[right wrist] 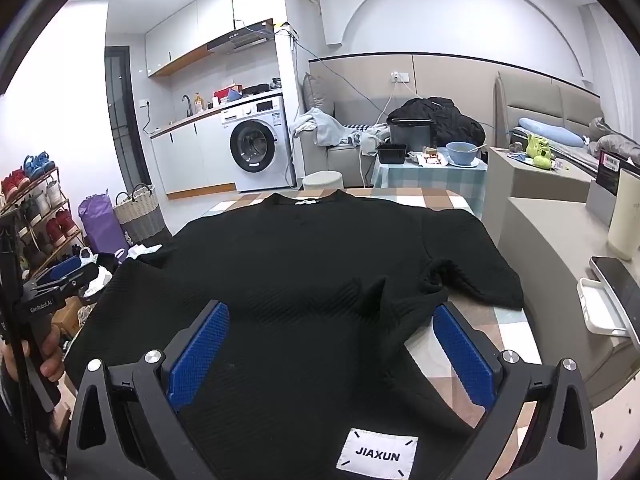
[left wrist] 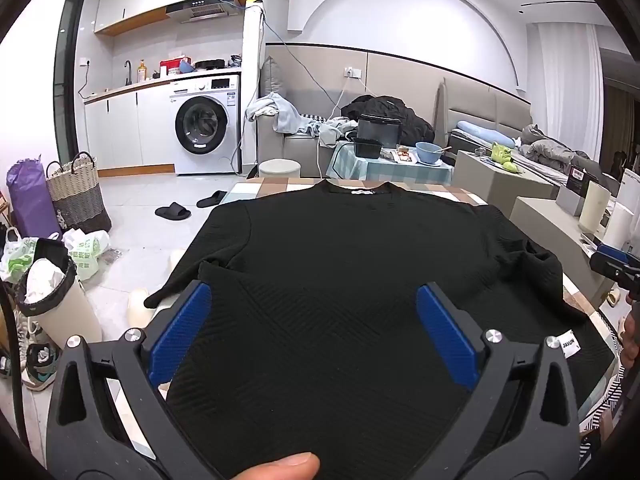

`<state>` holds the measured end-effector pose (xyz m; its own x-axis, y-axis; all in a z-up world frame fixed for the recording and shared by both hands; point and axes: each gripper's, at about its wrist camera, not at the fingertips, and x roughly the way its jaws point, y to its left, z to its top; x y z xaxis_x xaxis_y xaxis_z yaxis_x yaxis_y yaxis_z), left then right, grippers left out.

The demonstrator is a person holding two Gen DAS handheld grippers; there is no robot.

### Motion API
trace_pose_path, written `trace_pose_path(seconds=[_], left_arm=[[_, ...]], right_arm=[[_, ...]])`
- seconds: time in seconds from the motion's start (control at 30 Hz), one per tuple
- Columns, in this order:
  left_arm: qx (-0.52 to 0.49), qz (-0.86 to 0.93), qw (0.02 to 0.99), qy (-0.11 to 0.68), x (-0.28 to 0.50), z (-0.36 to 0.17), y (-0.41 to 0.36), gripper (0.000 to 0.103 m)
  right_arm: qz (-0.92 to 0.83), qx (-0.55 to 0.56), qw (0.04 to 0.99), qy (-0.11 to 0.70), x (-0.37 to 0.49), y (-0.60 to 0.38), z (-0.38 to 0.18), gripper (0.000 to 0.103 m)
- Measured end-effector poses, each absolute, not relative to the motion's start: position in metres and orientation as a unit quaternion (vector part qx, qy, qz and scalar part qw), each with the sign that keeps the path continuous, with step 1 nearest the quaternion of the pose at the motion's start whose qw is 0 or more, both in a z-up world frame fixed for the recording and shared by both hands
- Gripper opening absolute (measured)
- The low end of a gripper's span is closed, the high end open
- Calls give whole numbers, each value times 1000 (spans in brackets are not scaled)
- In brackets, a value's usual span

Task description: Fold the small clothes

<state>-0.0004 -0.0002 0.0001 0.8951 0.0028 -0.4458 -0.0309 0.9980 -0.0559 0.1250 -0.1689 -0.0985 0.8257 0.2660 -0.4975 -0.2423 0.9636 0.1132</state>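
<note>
A black ribbed short-sleeved top (left wrist: 340, 264) lies spread flat on the checked table (left wrist: 272, 189), collar at the far end, hem toward me. It also shows in the right wrist view (right wrist: 304, 264), with a white JIAXUN label (right wrist: 377, 455) at the hem. Its right sleeve (right wrist: 472, 276) is rumpled. My left gripper (left wrist: 314, 300) is open above the hem's left part, blue pads wide apart. My right gripper (right wrist: 332, 316) is open above the hem's right part. The left gripper shows at the left edge of the right wrist view (right wrist: 60, 276), the right gripper at the right edge of the left wrist view (left wrist: 614, 264).
A beige counter (right wrist: 552, 232) to the right holds a phone (right wrist: 618, 284), a white tray (right wrist: 604, 312) and a cream canister (right wrist: 626, 216). A bin (left wrist: 52, 288), bags and baskets (left wrist: 76, 192) stand on the floor to the left. A small table with a blue bowl (left wrist: 428, 153) stands beyond.
</note>
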Motion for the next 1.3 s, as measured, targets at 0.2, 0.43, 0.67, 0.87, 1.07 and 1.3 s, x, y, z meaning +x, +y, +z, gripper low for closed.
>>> trace_pose_path(seconds=[0.2,0.43,0.67,0.87,1.07,1.3], left_arm=[[-31,9,973,229,0,0,0,102],[-31,9,973,230,0,0,0,102],[-31,9,972,231,0,0,0,102],[-31,10,972,231,0,0,0,102],[-31,11,972,232,0,0,0,102],[-31,11,972,232,0,0,0,102]], right_arm=[[132,24,955,263,126,-168,-99,103],[134,25,955,264,128,-170,-100,103],[134,25,955,265,128,-171,-101,103],[134,27,954,266,128,-171,-102,103],[135,27,954,265,128,-172,-102,103],[135,27,954,265,129,-172,-102,103]])
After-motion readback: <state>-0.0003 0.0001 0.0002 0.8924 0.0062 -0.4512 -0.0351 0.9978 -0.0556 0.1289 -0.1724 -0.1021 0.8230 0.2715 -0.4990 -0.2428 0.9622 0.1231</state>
